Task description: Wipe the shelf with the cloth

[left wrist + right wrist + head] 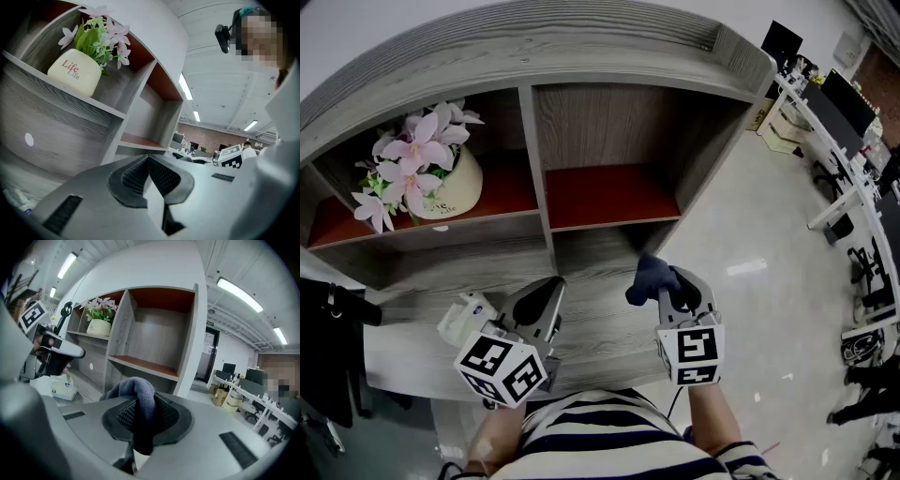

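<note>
The grey wooden shelf unit [544,202] has two open compartments with red floors; the right one [609,192] holds nothing, seen also as the shelf board [147,365] in the right gripper view. My right gripper [661,286] is shut on a dark blue cloth [649,277], which bulges up between the pads as the cloth [136,392] in its own view. It hovers in front of and below the right compartment. My left gripper [546,298] is shut with nothing in it, its gripper [147,176] pads pressed together, over the lower ledge.
A cream pot of pink flowers [431,173] fills the left compartment. A white tissue pack [464,319] lies on the lower ledge [422,337] by the left gripper. A dark garment [328,337] hangs at the left. Desks and chairs [853,187] stand at the right across shiny floor.
</note>
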